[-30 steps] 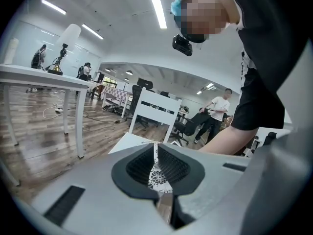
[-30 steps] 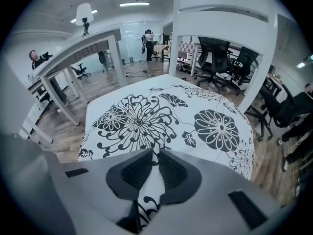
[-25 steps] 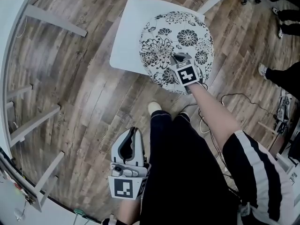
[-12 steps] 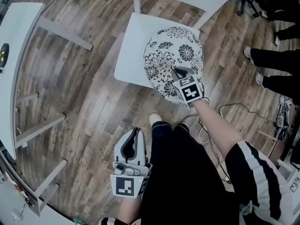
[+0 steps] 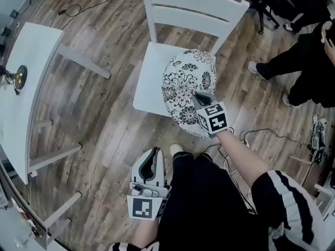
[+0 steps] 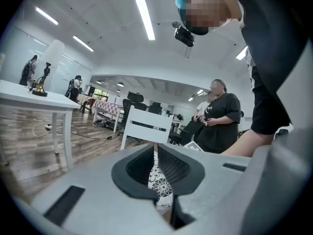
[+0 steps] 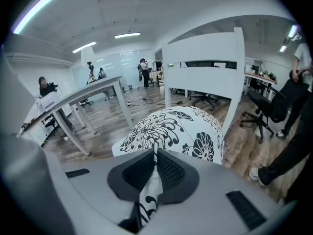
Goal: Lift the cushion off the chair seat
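We find the right gripper (image 5: 198, 95) clenched on the near edge of the cushion (image 5: 186, 82), with fabric pinched between its pads. The cushion hangs tilted over the chair (image 5: 149, 85) seat, near edge highest. The left gripper (image 5: 154, 151) is closed and empty, beside the person's leg (image 5: 209, 203).

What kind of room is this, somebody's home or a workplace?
Most likely an open-plan office or lab rather than a home: there are rolling office chairs, plain white tables and long strip lights on the ceiling, and other people stand around in the background.
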